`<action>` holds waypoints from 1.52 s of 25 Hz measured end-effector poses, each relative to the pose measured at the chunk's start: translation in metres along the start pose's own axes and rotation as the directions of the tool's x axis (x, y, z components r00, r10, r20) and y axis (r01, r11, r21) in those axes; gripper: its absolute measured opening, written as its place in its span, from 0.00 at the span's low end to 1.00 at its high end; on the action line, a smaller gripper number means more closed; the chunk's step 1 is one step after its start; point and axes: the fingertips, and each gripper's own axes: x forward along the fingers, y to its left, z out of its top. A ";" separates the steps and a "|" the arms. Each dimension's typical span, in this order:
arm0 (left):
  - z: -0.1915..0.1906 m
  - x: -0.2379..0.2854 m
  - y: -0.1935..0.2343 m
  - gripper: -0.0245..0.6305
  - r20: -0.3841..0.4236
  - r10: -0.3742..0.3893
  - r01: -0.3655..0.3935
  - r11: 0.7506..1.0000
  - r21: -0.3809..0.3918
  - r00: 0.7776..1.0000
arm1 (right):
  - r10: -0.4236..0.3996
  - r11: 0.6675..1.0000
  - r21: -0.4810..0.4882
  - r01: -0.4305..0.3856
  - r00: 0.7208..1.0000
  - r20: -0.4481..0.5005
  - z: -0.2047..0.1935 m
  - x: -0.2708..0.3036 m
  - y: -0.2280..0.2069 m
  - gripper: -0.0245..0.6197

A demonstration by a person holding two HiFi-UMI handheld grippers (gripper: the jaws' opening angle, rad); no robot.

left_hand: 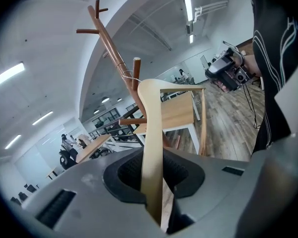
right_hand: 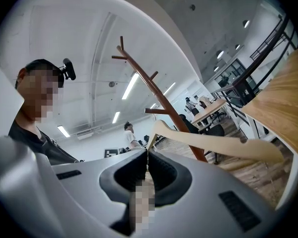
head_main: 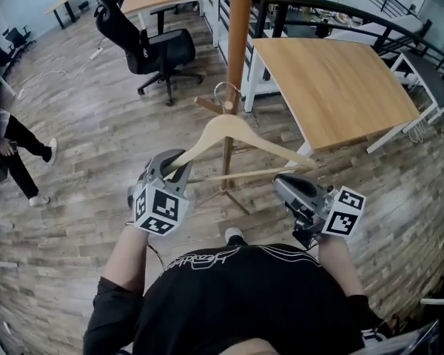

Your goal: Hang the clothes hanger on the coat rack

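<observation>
**Hanger at the pole, hook looking for a peg**

The wooden hanger point(head_main: 229, 128) is up in front of the person. Its left arm is clamped between the pads of the left gripper point(head_main: 174, 161), and its wire hook point(head_main: 226, 95) is right beside the pole of the coat rack point(head_main: 239, 35). The right gripper point(head_main: 281, 185) sits just under the hanger's right end, jaws pressed together on nothing.

Best play from here, I'd say: lift the hook above a peg point(head_main: 207, 106) with the hanger level and the loop facing the peg. Then drop it over, and loosen the grip only after that. A hold at one end lets the far arm sag, so the right gripper could steady it from below.

Now the materials. The hanger is pale, smooth, curved wood with a thin crossbar and a bright, thin wire hook. The rack is darker reddish timber, a round pole with short angled pegs. Off to the right stands a light wood desk point(head_main: 333, 87) on white legs, on a grey plank floor point(head_main: 96, 146).
</observation>
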 end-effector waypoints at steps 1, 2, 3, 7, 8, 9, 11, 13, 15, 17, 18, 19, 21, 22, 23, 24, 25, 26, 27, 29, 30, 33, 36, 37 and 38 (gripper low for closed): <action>-0.003 0.003 0.000 0.15 -0.013 0.003 -0.003 1.000 0.016 1.000 | 0.002 1.000 0.003 -0.002 1.000 -0.004 0.000 0.001 -0.003 0.10; -0.006 0.007 -0.001 0.15 -0.026 0.006 -0.005 0.999 0.032 1.000 | 0.002 1.000 0.007 -0.002 1.000 -0.007 0.000 0.002 -0.006 0.10; -0.008 0.010 -0.001 0.15 -0.035 0.008 -0.006 0.999 0.043 0.999 | 0.003 1.000 0.011 -0.003 1.000 -0.010 0.000 0.002 -0.010 0.10; -0.015 0.024 -0.004 0.14 -0.049 0.002 0.000 0.999 0.050 0.999 | 0.004 1.000 0.029 -0.003 1.000 -0.019 0.000 0.004 -0.024 0.10; -0.017 0.027 -0.003 0.14 -0.053 0.006 -0.003 0.998 0.056 0.999 | 0.005 0.999 0.033 -0.004 1.000 -0.023 0.000 0.006 -0.026 0.10; -0.020 0.028 -0.003 0.15 -0.056 0.012 -0.008 0.998 0.064 0.998 | 0.007 0.999 0.036 -0.006 1.000 -0.027 -0.001 0.006 -0.028 0.10; -0.023 0.030 -0.002 0.14 -0.056 0.024 -0.020 0.997 0.077 0.998 | 0.010 0.999 0.042 -0.008 0.999 -0.033 -0.003 0.008 -0.030 0.10; -0.025 0.034 0.001 0.15 -0.055 0.036 -0.032 0.996 0.087 0.998 | 0.012 0.999 0.050 -0.010 0.999 -0.038 -0.003 0.009 -0.033 0.10; -0.027 0.041 0.005 0.14 -0.059 0.045 -0.040 0.995 0.089 0.997 | 0.013 0.998 0.058 -0.010 0.999 -0.044 -0.003 0.009 -0.038 0.10; -0.030 0.049 0.009 0.15 -0.062 0.048 -0.043 0.995 0.085 0.997 | 0.012 0.998 0.064 -0.009 0.999 -0.048 -0.004 0.009 -0.043 0.10; -0.032 0.053 0.010 0.15 -0.062 0.049 -0.043 0.996 0.083 0.997 | 0.010 0.998 0.067 -0.007 0.999 -0.049 -0.005 0.009 -0.044 0.10; -0.035 0.055 0.010 0.15 -0.061 0.049 -0.044 0.996 0.081 0.997 | 0.008 0.998 0.068 -0.004 0.999 -0.049 -0.007 0.008 -0.046 0.10; -0.041 0.058 0.011 0.15 -0.057 0.050 -0.045 0.996 0.078 0.997 | 0.002 0.997 0.071 0.002 0.999 -0.048 -0.011 0.006 -0.047 0.10; -0.043 0.059 0.011 0.15 -0.057 0.050 -0.046 0.996 0.076 0.997 | -0.001 0.997 0.072 0.004 0.999 -0.046 -0.011 0.005 -0.048 0.10; -0.043 0.061 0.013 0.15 -0.058 0.052 -0.047 0.996 0.075 0.997 | -0.002 0.997 0.074 0.006 0.999 -0.043 -0.010 0.004 -0.049 0.10; -0.043 0.064 0.015 0.15 -0.059 0.055 -0.050 0.996 0.075 0.997 | -0.004 0.997 0.077 0.007 0.999 -0.041 -0.008 0.003 -0.051 0.10; -0.042 0.067 0.018 0.15 -0.059 0.057 -0.052 0.996 0.075 0.997 | -0.005 0.997 0.080 0.008 0.999 -0.039 -0.006 0.003 -0.054 0.10; -0.041 0.070 0.020 0.15 -0.056 0.057 -0.053 0.996 0.072 0.997 | -0.006 0.997 0.082 0.009 0.999 -0.037 -0.004 0.002 -0.056 0.10; -0.040 0.072 0.021 0.15 -0.051 0.055 -0.052 0.996 0.066 0.997 | -0.008 0.996 0.084 0.011 0.999 -0.036 -0.003 0.001 -0.057 0.10; -0.039 0.074 0.022 0.15 -0.042 0.047 -0.044 0.998 0.054 0.998 | -0.012 0.996 0.087 0.015 0.999 -0.033 -0.002 -0.001 -0.058 0.10; -0.038 0.074 0.023 0.17 -0.039 0.044 -0.042 0.998 0.052 0.998 | -0.014 0.996 0.088 0.017 0.999 -0.031 -0.002 -0.002 -0.057 0.10; -0.036 0.072 0.023 0.27 -0.017 0.036 -0.036 0.999 0.035 0.999 | -0.017 0.996 0.086 0.019 1.000 -0.023 -0.002 -0.003 -0.055 0.10; -0.032 0.066 0.023 0.41 0.016 0.024 -0.024 0.999 0.028 1.000 | -0.023 0.996 0.081 0.024 1.000 -0.017 -0.004 -0.004 -0.051 0.10; -0.030 0.062 0.022 0.43 0.028 0.020 -0.021 0.999 0.029 0.999 | -0.027 0.996 0.079 0.029 1.000 -0.015 -0.005 -0.004 -0.050 0.10; -0.027 0.058 0.022 0.43 0.040 0.020 -0.021 0.999 0.027 0.999 | -0.032 0.996 0.077 0.033 0.999 -0.013 -0.005 -0.005 -0.047 0.10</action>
